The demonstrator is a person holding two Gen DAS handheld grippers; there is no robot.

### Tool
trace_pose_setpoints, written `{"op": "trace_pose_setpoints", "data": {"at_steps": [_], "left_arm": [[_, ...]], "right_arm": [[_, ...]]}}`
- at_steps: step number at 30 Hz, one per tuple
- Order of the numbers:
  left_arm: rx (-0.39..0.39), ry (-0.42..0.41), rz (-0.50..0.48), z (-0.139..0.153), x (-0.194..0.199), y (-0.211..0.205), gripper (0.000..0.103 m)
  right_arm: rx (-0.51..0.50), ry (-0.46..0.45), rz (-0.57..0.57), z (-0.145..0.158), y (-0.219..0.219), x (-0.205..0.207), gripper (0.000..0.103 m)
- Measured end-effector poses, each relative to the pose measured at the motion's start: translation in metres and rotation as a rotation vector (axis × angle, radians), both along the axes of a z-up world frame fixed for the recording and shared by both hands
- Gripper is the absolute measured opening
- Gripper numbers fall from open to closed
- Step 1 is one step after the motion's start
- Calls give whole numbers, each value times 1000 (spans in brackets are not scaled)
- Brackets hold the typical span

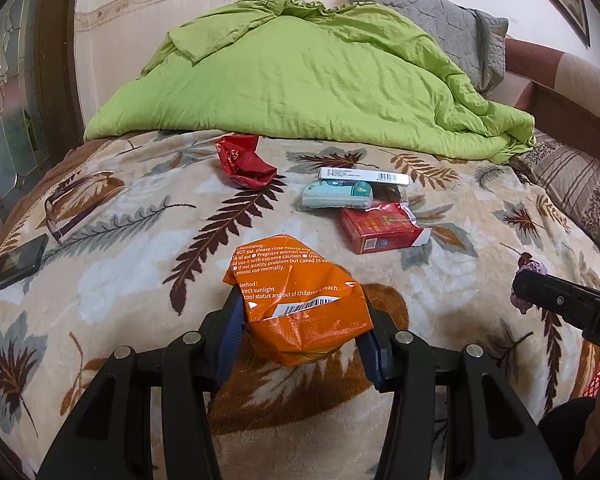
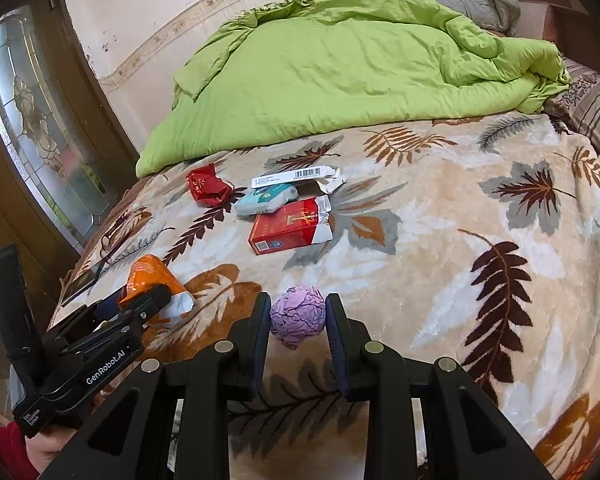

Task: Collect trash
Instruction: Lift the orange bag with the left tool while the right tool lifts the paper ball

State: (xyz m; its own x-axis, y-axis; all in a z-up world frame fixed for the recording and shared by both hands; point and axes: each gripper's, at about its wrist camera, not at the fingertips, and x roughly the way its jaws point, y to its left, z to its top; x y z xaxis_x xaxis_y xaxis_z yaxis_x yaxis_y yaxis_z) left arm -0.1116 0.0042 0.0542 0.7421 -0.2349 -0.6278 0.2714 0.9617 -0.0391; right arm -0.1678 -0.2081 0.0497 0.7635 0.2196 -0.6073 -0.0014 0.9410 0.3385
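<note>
My left gripper (image 1: pixel 304 320) is shut on a crumpled orange packet (image 1: pixel 300 300), held just above the leaf-patterned blanket (image 1: pixel 120 248). In the right wrist view that packet (image 2: pixel 152 276) shows at the lower left in the left gripper (image 2: pixel 140 300). My right gripper (image 2: pixel 298 316) is shut on a crumpled purple paper ball (image 2: pixel 298 314), which peeks out beside the right gripper (image 1: pixel 540 292) in the left wrist view. On the blanket farther back lie a red wrapper (image 1: pixel 244 162), a white strip box (image 1: pixel 364 176), a teal packet (image 1: pixel 336 196) and a red carton (image 1: pixel 380 228).
A green quilt (image 1: pixel 300 80) is heaped at the back of the bed, with a grey pillow (image 1: pixel 432 20) behind it. Glasses (image 1: pixel 72 208) and a dark phone (image 1: pixel 14 260) lie at the blanket's left edge. A glass-panelled door (image 2: pixel 40 120) stands left.
</note>
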Motion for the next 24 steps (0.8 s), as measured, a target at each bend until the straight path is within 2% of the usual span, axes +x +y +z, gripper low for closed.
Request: {"op": "trace_pose_setpoints", "data": {"at_steps": [24], "left_arm": [[6, 0, 0, -1, 2, 0, 50]], "right_arm": [[-2, 2, 6, -1, 1, 1, 30]]}}
